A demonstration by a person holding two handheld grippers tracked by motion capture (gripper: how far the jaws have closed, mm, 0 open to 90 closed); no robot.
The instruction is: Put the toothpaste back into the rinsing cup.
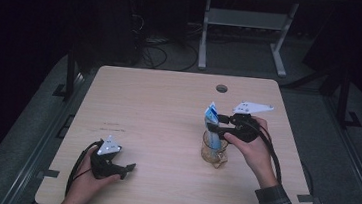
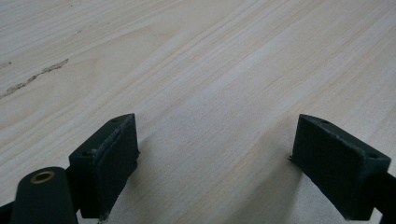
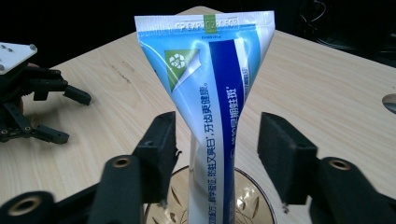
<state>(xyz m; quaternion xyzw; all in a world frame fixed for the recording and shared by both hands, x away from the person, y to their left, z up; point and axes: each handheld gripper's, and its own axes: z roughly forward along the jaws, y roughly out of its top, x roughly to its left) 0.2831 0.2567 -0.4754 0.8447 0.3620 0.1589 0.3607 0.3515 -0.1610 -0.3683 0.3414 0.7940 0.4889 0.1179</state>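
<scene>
A blue and white toothpaste tube (image 1: pixel 212 116) (image 3: pixel 210 93) stands upright in a clear glass cup (image 1: pixel 213 153) (image 3: pixel 254 198) on the right half of the wooden table (image 1: pixel 158 105). My right gripper (image 1: pixel 217 126) (image 3: pixel 217 144) is level with the tube's middle, open, one pad on each side of it with a small gap on both sides. At the table's front left my left gripper (image 1: pixel 128 171) (image 2: pixel 215 158) rests low over bare wood, open, nothing between its pads. The right gripper view also catches it farther off, at the left (image 3: pixel 37 107).
A round cable hole (image 1: pixel 221 88) sits near the table's far edge. Behind the table stand a white desk frame (image 1: pixel 247 23) and loose cables (image 1: pixel 156 54) on the dark floor. A faint scuff mark (image 2: pixel 32 79) lies on the wood ahead of the left gripper.
</scene>
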